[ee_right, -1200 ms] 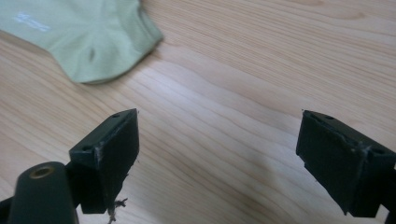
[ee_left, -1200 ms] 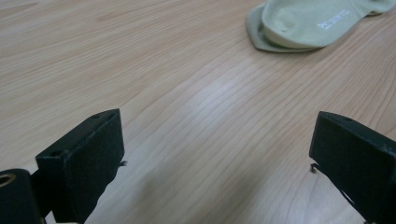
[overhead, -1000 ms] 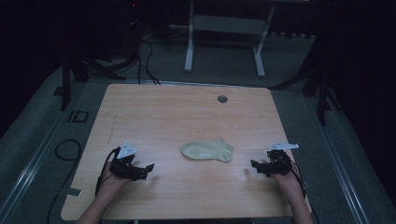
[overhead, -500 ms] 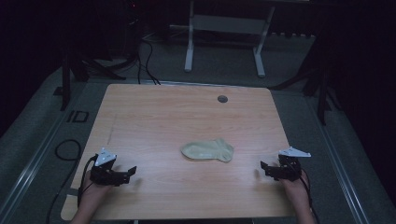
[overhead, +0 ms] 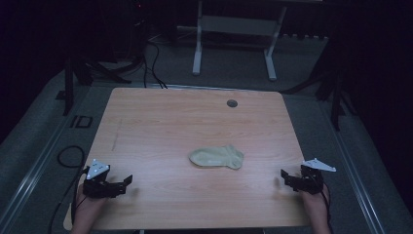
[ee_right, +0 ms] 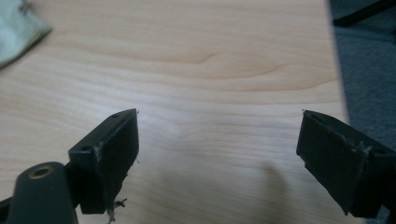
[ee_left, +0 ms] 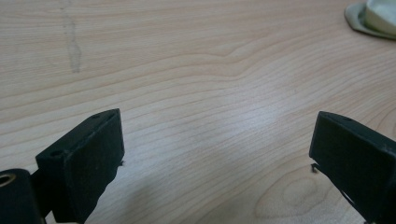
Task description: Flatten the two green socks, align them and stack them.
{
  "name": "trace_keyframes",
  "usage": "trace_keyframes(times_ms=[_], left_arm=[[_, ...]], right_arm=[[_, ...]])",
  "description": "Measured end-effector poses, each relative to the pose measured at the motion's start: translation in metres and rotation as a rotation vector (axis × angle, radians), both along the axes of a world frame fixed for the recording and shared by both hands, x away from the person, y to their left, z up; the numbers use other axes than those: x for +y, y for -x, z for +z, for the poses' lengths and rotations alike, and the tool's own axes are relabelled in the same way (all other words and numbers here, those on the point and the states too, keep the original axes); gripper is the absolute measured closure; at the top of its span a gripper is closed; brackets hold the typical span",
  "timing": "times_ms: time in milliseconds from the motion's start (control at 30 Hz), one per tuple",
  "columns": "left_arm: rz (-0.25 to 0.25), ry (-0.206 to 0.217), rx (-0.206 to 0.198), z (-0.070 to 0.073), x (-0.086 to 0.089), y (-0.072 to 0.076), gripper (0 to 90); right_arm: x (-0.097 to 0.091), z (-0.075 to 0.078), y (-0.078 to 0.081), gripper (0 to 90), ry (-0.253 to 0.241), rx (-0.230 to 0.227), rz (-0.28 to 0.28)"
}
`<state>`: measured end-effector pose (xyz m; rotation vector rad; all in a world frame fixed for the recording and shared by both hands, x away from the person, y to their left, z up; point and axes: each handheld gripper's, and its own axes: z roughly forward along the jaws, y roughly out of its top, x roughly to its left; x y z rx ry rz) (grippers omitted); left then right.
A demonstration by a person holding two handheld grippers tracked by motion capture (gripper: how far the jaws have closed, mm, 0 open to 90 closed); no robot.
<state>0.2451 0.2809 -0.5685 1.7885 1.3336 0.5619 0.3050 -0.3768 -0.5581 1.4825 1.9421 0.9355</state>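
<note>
- Both grippers have drawn back toward the near corners of the table (overhead: pixel 146 117) since a second ago, away from the sock (overhead: pixel 216 157).
- Left gripper (overhead: pixel 127 181): jaws spread wide, holding nothing, over bare wood.
- Right gripper (overhead: pixel 283 176): jaws wide apart, holding nothing, near the right edge.
- Sock lies flat mid-table, well apart from both.

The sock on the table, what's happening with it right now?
A person holds a pair of tongs in each hand at a wooden table. The pale green sock lies flat near the middle, untouched. The left tongs sit near the front left corner and the right tongs near the front right edge, both open and empty, well apart from the sock.
</note>
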Motion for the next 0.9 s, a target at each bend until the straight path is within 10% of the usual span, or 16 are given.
trace_keyframes(times_ms=[400,900], left_arm=[[0.096,-0.013,-0.049,0.001,0.009,0.013,3.2],[0.164,-0.043,-0.060,-0.003,0.014,0.014,3.2]], right_arm=[[-0.009,0.001,0.011,13.4,-0.017,-0.109,-0.073],[-0.011,-0.005,0.008,13.4,-0.009,-0.099,-0.070]])
